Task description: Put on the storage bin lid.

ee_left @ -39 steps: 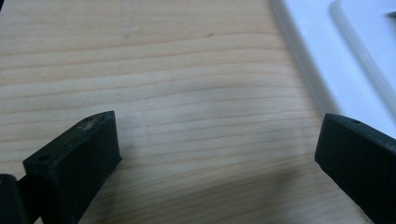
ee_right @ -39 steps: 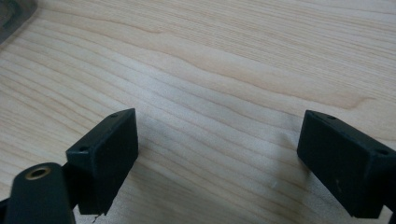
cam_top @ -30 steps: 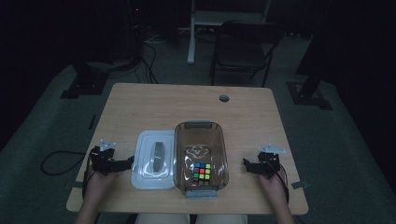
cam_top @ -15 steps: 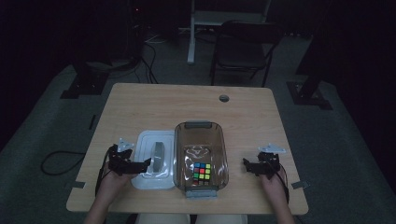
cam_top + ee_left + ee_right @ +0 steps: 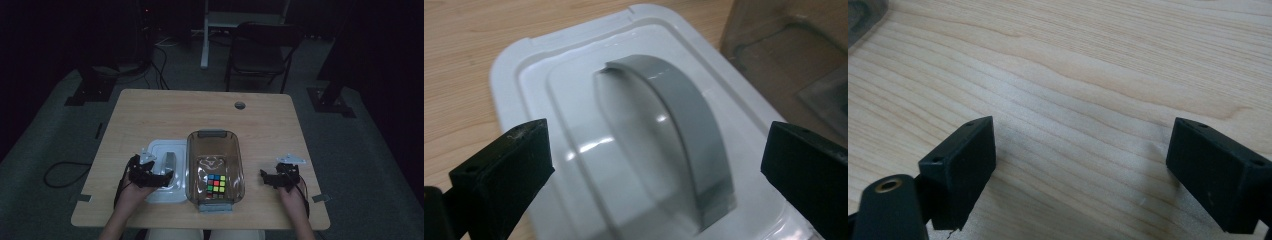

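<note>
The white lid [image 5: 161, 172] is lying flat on the table [image 5: 200, 107], near-left of centre, touching or just beside the left wall of the clear bin [image 5: 214, 165]; which, cannot tell. Lid is rectangular w/ rounded corners, a stepped rim and a grey arched handle [image 5: 684, 130] running along its middle. The left gripper [image 5: 159, 179] is hovering over the lid's near part, jaws spread wide apart, nothing between them but the handle below; contact w/ lid cannot be judged. The left gripper view is showing handle gloss and rim steps that the high view is blurring. The high view is showing the bin's contents: a multicolour cube [image 5: 216, 183] at its near end. The right gripper [image 5: 270, 177] is sitting right of the bin, well apart from it, jaws wide open over bare wood in the right gripper view. Lid's near edge is lying close to the table's near edge; far half of table is open except a cable hole [image 5: 240, 105].
</note>
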`<state>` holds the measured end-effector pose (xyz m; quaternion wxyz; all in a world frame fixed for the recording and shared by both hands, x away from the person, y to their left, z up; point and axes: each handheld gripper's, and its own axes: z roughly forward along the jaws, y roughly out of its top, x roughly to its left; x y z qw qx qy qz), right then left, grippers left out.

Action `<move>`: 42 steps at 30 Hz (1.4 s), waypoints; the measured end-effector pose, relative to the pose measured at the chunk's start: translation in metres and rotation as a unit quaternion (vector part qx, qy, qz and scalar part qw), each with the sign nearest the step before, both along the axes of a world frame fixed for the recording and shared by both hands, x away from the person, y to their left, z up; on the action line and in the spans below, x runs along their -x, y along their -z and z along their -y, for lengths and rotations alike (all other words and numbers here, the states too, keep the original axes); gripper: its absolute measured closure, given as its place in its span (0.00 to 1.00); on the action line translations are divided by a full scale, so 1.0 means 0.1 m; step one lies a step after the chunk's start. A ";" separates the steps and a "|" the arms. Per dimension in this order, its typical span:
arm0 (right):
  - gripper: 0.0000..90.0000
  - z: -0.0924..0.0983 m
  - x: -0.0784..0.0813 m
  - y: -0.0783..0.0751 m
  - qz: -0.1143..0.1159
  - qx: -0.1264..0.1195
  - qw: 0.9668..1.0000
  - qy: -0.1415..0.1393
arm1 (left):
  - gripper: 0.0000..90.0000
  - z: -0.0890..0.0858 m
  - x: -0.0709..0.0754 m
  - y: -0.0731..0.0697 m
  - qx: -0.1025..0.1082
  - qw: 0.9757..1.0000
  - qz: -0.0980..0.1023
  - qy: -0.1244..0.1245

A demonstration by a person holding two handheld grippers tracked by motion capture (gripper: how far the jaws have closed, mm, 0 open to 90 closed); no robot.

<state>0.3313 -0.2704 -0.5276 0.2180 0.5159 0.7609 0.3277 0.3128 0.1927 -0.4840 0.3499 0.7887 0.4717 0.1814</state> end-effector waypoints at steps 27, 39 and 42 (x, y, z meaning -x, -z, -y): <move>0.14 0.00 0.00 0.00 0.000 0.000 1.000 0.000 | 0.39 0.22 -0.17 0.18 -0.001 1.000 0.004 -0.022; 0.14 -0.01 0.01 0.00 0.000 0.000 1.000 0.001 | 0.64 0.18 -0.19 0.16 0.019 0.999 0.004 -0.025; 0.14 -0.01 0.01 0.00 0.000 0.000 1.000 0.001 | 0.68 0.15 -0.19 0.17 0.025 0.999 0.007 -0.035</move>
